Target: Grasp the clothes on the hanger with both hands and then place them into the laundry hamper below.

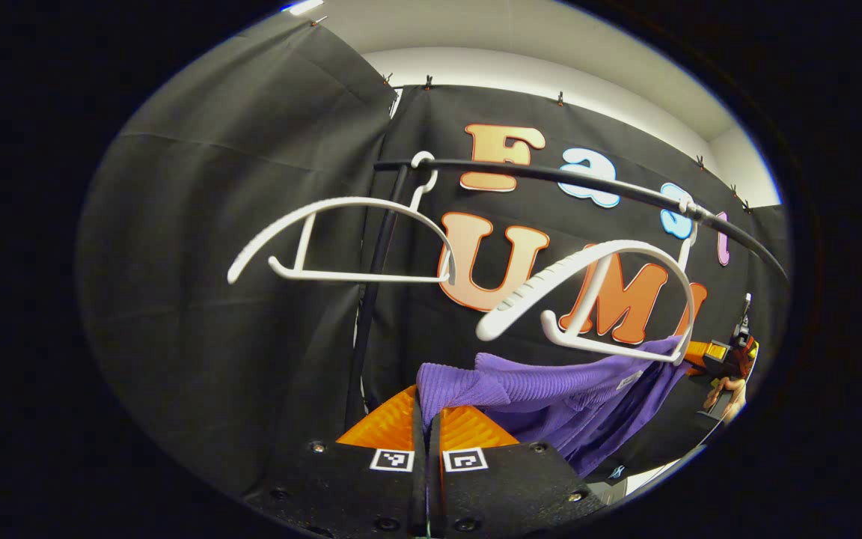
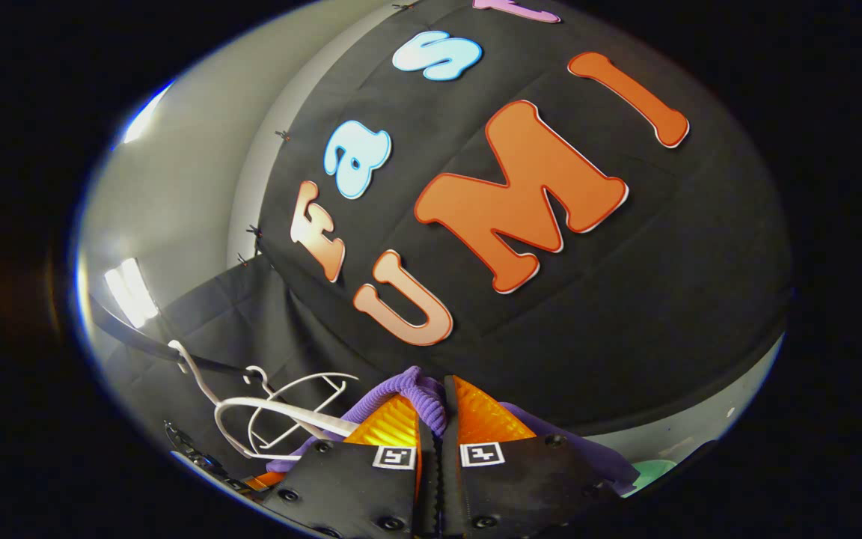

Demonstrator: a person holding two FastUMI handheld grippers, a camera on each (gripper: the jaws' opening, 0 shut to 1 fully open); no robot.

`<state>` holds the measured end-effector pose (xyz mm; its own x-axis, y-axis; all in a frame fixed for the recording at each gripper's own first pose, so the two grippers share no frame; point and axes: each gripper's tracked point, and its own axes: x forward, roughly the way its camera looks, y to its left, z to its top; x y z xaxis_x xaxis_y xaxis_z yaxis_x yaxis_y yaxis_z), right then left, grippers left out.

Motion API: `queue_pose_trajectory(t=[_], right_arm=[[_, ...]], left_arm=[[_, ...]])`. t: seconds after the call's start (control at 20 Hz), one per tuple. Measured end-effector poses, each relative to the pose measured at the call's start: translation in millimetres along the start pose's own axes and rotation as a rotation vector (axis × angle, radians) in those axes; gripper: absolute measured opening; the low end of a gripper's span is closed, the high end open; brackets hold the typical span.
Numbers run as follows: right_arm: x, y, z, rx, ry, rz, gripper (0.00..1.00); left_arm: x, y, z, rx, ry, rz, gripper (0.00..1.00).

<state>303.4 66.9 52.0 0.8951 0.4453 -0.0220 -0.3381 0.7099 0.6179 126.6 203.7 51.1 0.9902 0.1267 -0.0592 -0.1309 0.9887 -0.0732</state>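
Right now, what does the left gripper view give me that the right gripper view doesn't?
Left gripper view: the purple garment stretched from the left tool to the other tool and the hand holding it, below the nearer white hanger. Right gripper view: a bunched purple fold pinched in the right tool, and a green thing low down. Shared: both hangers, the black rail, purple cloth gripped.

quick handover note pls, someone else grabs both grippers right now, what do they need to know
Left gripper: shut on the purple sweater.
Right gripper: shut on the same sweater, fabric bunched between its fingers.
The sweater stretches between the two grippers, below the two white hangers on the black rail; it looks off the hangers.
Done: both grasps.
Left: lower the sweater into the hamper and release.
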Motion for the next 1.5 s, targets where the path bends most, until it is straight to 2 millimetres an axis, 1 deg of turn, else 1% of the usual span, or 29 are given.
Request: queue_pose_trajectory(t=[0.1,0.2,0.3,0.35,0.4,0.45,0.5,0.6,0.8,1.0,1.25,1.5], right_arm=[[-8,-14,-14,-0.007,0.015,-0.025,0.08],[-19,-32,-28,-0.001,0.030,-0.052,0.08],[-32,-48,-43,0.004,0.045,-0.081,0.08],[-39,-55,-49,0.003,0.053,-0.092,0.08],[-44,-59,-56,0.000,0.062,-0.101,0.08],[-50,-61,-62,0.001,0.074,-0.106,0.08],[-56,-63,-68,-0.003,0.092,-0.107,0.08],[-67,-64,-82,-0.038,0.117,-0.112,0.08],[-88,-59,-100,-0.091,0.150,-0.114,0.09],[-111,-43,-105,-0.165,0.144,-0.099,0.08],[-138,-17,-115,-0.276,0.145,-0.078,0.08],[-163,-7,-122,-0.408,0.146,-0.098,0.08]], left_arm=[[-4,2,-19,0.039,0.023,0.013,0.01],[-5,-2,-35,0.053,0.047,0.013,0.01],[-12,-7,-51,0.041,0.068,0.011,0.01],[-13,-9,-59,0.032,0.078,0.010,0.03],[-13,-12,-64,0.026,0.087,0.008,0.01],[-14,-16,-70,0.023,0.098,0.004,0.03],[-17,-21,-77,0.025,0.114,-0.003,0.01],[-20,-37,-80,0.041,0.116,-0.026,0.01],[-30,-73,-86,0.066,0.114,-0.076,0.01],[-42,-106,-87,0.093,0.101,-0.117,0.01],[-52,-156,-93,0.084,0.115,-0.196,0.01],[-54,-199,-100,0.107,0.133,-0.264,0.01]])
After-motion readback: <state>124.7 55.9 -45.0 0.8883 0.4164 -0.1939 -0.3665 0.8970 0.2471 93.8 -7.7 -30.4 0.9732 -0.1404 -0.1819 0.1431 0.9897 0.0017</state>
